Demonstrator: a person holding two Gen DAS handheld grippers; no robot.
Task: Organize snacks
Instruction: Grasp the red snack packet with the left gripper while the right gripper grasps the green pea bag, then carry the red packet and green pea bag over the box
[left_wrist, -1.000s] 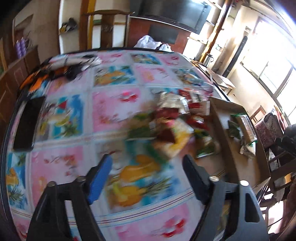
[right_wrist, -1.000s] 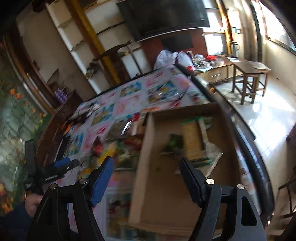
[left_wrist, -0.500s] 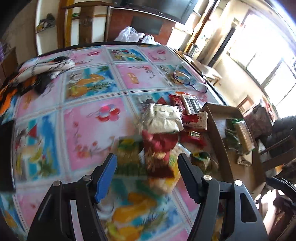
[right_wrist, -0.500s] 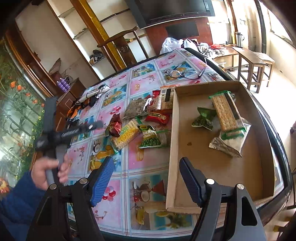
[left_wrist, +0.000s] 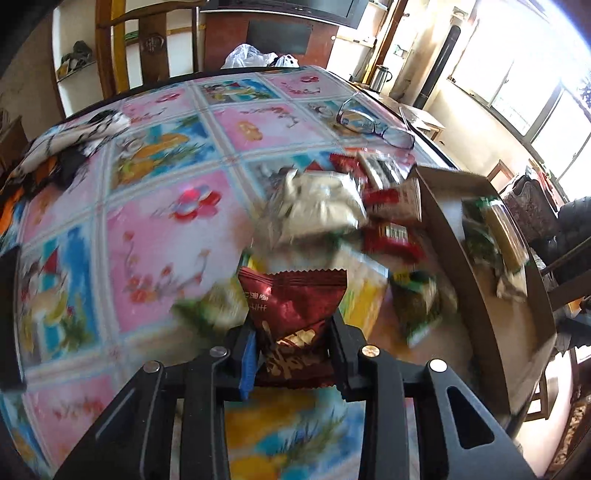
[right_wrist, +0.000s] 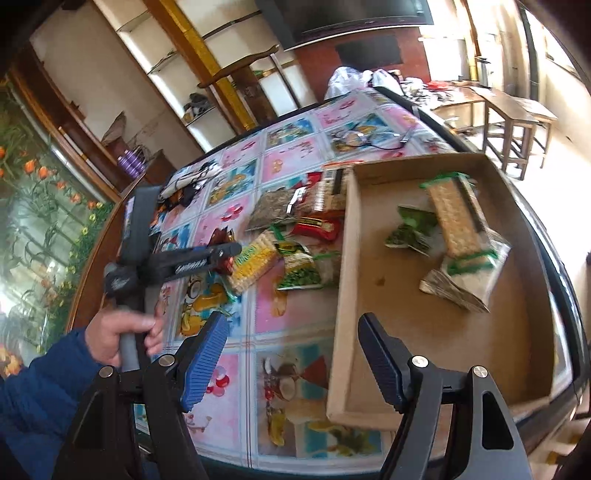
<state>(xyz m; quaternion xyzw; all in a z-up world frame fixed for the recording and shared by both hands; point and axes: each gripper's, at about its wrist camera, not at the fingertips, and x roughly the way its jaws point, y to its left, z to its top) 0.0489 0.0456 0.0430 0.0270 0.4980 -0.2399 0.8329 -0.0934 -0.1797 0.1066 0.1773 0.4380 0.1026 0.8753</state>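
Observation:
A dark red snack packet stands between the fingers of my left gripper. Its jaws are closing and the pads press the packet's sides. In the right wrist view a hand in a blue sleeve holds that left gripper over the snack pile. The pile holds a yellow cracker pack, a green pea packet, a red bar and a silver-grey bag. To its right is a shallow cardboard box with a long cracker pack and a green packet. My right gripper is open over the box's near left wall, holding nothing.
Eyeglasses lie at the far side of the flowered tablecloth. A patterned cloth and a dark flat object sit at the left. The box reaches the table's right edge. A wooden stool stands beyond the table.
My left gripper moved forward and down over the pile and closed on the dark red packet. The right gripper drifted slightly lower, still open.

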